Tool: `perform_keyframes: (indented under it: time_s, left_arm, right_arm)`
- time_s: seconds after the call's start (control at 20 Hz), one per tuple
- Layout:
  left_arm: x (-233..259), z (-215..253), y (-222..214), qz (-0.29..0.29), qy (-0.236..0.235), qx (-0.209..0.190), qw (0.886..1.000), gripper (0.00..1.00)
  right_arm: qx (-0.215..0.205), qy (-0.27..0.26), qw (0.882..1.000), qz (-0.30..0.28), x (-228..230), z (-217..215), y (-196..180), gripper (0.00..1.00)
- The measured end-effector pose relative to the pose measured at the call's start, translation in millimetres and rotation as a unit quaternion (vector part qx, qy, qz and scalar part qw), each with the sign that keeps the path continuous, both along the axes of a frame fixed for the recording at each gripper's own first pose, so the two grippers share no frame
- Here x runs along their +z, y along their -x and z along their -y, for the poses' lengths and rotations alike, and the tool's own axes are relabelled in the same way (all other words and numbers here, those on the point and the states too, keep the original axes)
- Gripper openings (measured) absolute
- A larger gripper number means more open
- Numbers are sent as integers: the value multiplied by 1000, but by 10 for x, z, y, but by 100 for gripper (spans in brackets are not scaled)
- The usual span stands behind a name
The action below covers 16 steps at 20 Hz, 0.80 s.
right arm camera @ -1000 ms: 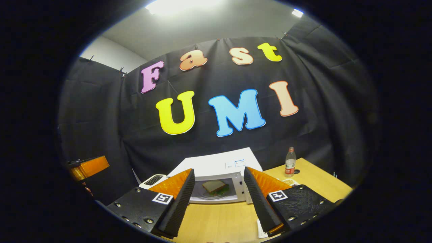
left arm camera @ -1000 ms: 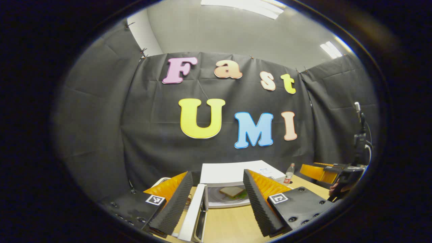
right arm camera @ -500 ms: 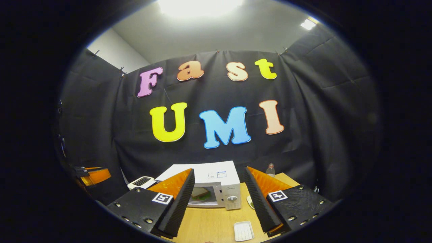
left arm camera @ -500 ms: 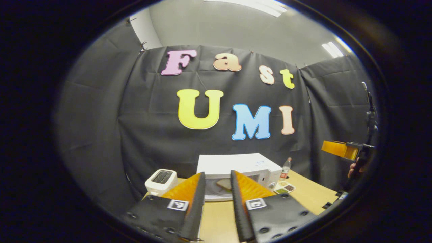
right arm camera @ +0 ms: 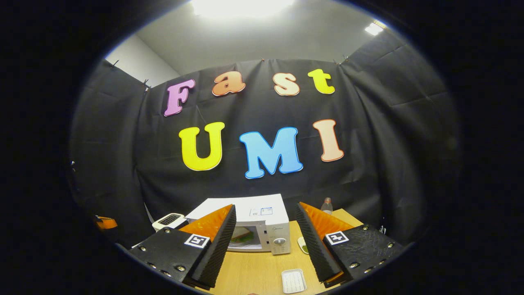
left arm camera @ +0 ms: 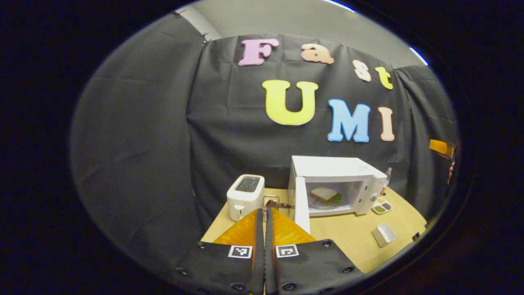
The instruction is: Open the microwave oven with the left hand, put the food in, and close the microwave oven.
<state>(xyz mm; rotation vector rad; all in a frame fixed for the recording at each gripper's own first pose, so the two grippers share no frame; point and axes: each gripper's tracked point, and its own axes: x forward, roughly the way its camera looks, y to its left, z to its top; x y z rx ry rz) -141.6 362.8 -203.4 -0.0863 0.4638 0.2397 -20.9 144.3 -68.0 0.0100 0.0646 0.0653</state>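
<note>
Left tool [left arm camera: 264,213] has closed — microwave [left arm camera: 333,186] farther off.

Right gripper [right arm camera: 265,241] jaws apart, facing microwave [right arm camera: 262,229].

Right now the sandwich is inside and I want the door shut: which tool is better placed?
Left. The left tool, shut, points near the open door; the right tool faces the microwave head-on.

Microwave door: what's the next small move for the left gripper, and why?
Probably bring the left gripper, fingers together and holding nothing, to the outer face of the door and push it shut. The sandwich already sits inside the microwave, and the door stands open.
</note>
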Motion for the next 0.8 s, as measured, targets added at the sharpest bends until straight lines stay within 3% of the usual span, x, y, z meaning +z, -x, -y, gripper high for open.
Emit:
perform_keyframes:
  time_s: [0.1, 0.25, 0.35, 0.5, 0.8]
  left_arm:
    - [-398, -88, 176, -29, 21, 16, 999, 9]
    - [-828, 61, 339, -68, 40, 7, 997, 10]
    - [-906, 236, 350, -70, 58, -4, 996, 10]
    - [-943, 399, 315, -70, 46, -12, 996, 7]
    - [-884, 1012, 279, -74, 46, -65, 994, 7]
  right_arm:
    - [-6, 2, 1000, 3, 36, 40, 21, 88]
    - [-7, 3, 1000, 22, 166, 58, 41, 87]
    - [-12, 13, 999, 38, 285, 82, 51, 89]
    - [-23, 20, 998, 57, 418, 153, 38, 95]
    - [-28, 9, 998, 47, 384, 309, -33, 96]
